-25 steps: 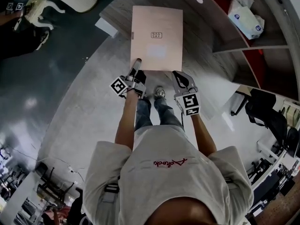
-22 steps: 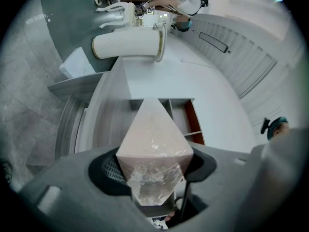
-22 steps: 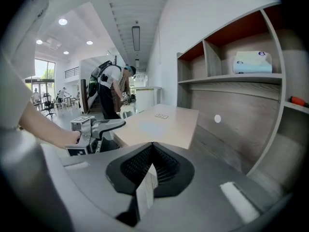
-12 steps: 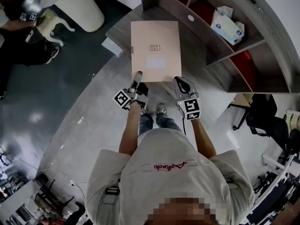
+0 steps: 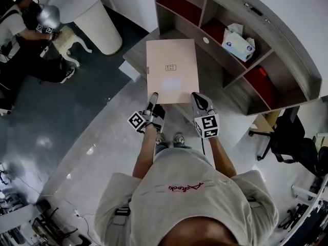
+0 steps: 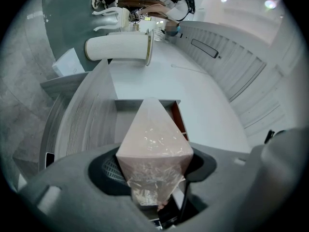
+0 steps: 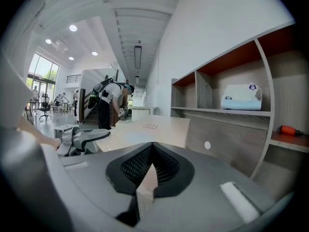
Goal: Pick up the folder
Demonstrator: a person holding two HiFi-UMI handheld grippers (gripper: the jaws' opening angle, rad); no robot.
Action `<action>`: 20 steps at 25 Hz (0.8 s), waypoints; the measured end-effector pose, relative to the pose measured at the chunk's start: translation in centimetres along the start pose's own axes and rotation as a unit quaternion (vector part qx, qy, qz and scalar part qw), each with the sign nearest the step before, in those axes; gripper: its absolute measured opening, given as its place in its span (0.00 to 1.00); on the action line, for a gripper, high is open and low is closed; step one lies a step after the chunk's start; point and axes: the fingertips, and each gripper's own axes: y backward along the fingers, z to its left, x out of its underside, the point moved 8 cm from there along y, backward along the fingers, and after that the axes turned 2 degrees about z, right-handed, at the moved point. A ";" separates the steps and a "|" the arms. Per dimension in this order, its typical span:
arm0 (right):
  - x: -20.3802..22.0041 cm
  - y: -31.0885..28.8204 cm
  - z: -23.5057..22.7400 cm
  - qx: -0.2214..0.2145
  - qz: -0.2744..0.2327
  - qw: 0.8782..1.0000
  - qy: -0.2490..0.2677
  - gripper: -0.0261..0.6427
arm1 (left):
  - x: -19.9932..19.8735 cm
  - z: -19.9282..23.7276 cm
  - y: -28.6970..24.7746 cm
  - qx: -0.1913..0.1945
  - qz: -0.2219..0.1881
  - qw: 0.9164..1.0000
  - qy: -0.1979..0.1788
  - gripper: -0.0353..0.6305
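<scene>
Shelf close past folder's far edge: forward swing likely clips it. Folder held flat over tabletop by near edge only; far end may sag or slip. Left gripper clamped on near-left corner, right gripper clamped on near-right; uneven pull likely twists it.

Pale-pink folder, held flat, near edge clamped.

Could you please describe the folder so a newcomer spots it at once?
Find the grey shelf unit with red compartments. Before it, the left claw and right claw grip the folder. It alone is flat, pale pink, with a small label.
</scene>
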 end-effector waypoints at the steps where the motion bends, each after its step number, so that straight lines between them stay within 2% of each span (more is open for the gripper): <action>1: -0.2 0.1 -0.1 0.001 -0.005 1.000 0.001 0.05 | 0.1 -0.2 -0.1 0.003 -0.002 1.000 0.000 0.48; 13: -3.7 0.5 -0.8 0.015 -0.054 0.998 0.010 0.05 | -1.7 -3.5 -1.9 0.030 0.001 0.999 -0.028 0.48; 20: -5.7 -0.4 -0.6 0.024 -0.073 0.997 0.017 0.05 | -3.6 -4.9 -3.5 0.054 -0.003 0.998 -0.027 0.48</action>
